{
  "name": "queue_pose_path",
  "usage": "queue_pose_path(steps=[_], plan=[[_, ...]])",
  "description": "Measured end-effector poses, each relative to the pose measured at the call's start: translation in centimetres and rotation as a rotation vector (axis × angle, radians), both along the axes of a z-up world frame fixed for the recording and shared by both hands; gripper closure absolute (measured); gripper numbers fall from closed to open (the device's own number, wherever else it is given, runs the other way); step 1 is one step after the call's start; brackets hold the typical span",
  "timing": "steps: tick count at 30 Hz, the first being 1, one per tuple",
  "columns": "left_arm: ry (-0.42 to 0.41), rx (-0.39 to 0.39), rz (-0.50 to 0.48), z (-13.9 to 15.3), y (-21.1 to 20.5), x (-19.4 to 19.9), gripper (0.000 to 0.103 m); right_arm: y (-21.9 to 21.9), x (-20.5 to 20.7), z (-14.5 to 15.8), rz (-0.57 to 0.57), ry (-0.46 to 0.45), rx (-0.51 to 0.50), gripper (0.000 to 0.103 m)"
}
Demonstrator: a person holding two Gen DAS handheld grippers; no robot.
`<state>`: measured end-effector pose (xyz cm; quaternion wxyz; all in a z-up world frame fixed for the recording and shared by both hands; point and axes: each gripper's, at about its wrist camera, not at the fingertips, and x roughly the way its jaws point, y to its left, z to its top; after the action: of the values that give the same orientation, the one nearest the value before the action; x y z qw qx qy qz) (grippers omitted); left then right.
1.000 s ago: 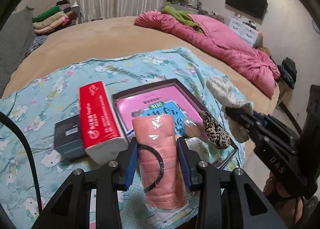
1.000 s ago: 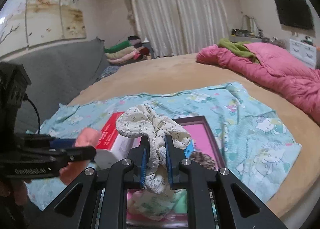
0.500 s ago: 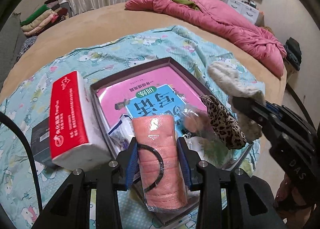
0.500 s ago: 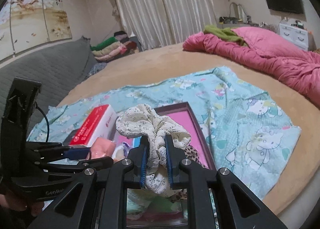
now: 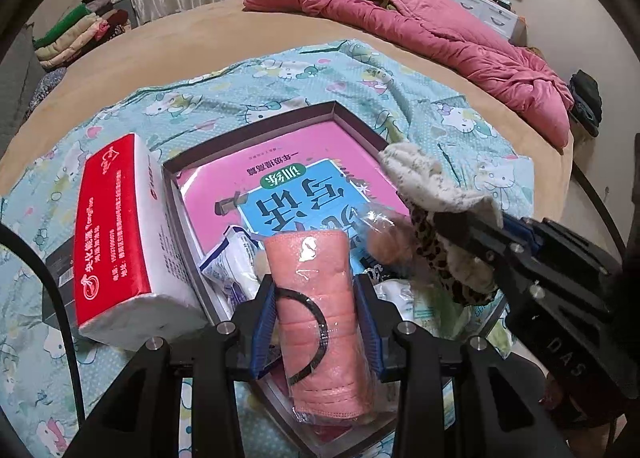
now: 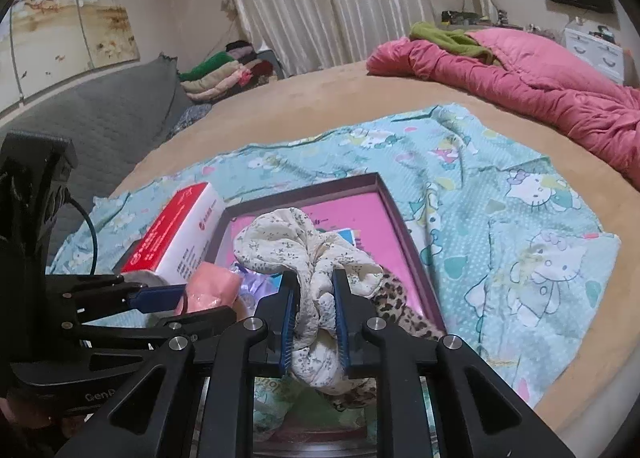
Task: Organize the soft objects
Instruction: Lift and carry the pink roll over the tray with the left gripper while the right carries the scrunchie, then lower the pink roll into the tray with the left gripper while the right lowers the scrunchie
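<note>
My left gripper (image 5: 314, 284) is shut on a wrapped pack of pink masks (image 5: 316, 298) with a black band around it, held low over the near end of a shallow dark box (image 5: 332, 106). A pink book (image 5: 320, 154) lies in that box. My right gripper (image 6: 314, 278) holds a cream floral cloth (image 6: 292, 242) just above the box's right side (image 6: 404, 218). Its jaws are opening, and the cloth still fills the gap and touches both pads. A leopard-print cloth (image 6: 396, 298) lies under it in the box. The right gripper (image 5: 520, 242) also shows in the left wrist view.
A red and white tissue pack (image 5: 116, 234) leans on the box's left wall, with a small dark carton (image 5: 60, 270) beside it. All rest on a teal cartoon sheet (image 6: 500, 186) on a round tan bed. A pink quilt (image 5: 440, 30) lies far right, and folded clothes (image 5: 76, 34) far left.
Both grippers have come down toward the box, which now looks larger and nearer. The right jaws stand slightly wider around the floral cloth. The left grip on the mask pack is unchanged.
</note>
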<state>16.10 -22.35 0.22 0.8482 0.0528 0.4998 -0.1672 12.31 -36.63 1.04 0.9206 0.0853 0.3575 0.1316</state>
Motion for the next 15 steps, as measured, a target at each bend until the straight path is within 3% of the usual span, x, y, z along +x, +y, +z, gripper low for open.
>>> queue_pose_path(steps=[7,15], plan=[[0.016,-0.022,0.001,-0.45,0.43,0.29,0.063,-0.66,0.37,-0.72,0.011,0.032,0.097,0.065],[0.023,-0.027,0.0,-0.66,0.56,0.3,0.063,-0.4,0.15,-0.59,0.021,0.031,0.108,0.063]])
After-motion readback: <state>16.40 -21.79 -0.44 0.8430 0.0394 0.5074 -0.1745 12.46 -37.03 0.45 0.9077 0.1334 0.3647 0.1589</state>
